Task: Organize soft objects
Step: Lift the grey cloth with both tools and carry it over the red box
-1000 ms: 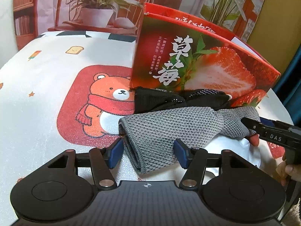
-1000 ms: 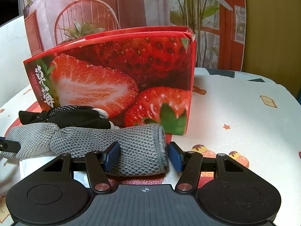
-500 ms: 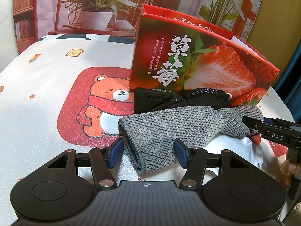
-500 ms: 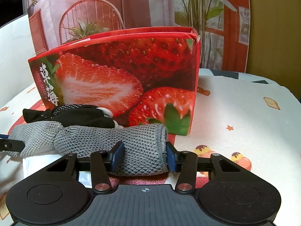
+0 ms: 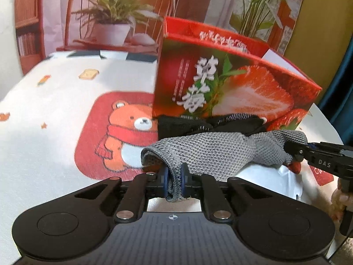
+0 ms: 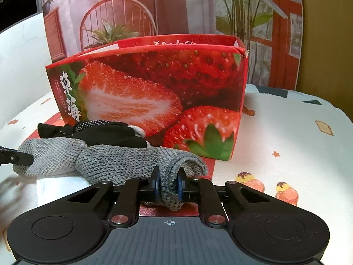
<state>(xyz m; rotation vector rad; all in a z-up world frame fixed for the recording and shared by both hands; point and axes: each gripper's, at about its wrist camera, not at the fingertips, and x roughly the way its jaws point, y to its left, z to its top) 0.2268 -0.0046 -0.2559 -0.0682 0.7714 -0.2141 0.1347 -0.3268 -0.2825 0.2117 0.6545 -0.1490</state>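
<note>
A grey knitted cloth [image 5: 220, 152] [image 6: 114, 161] lies stretched in front of the red strawberry box [image 5: 231, 84] [image 6: 154, 84]. My left gripper [image 5: 175, 180] has its jaws closing on the cloth's left end, and the blue pads pinch a fold of it. At the other end the jaws of my right gripper [image 6: 168, 184] are closing too, with a bunched fold squeezed between the pads. Each gripper shows in the other's view, the right one [image 5: 295, 152] and the left one [image 6: 13, 156]. A black cloth [image 5: 198, 125] [image 6: 99, 130] lies between the grey one and the box.
A white packet [image 5: 264, 176] [image 6: 61, 185] lies under the grey cloth. The tablecloth carries a red bear print [image 5: 123, 132] on the left. A hand [image 5: 339, 198] shows at the right edge. A printed backdrop with plants stands behind the box.
Both grippers went from open around the grey cloth's ends to closed on them, bunching the fabric between the pads. Neither hand has shifted noticeably.
</note>
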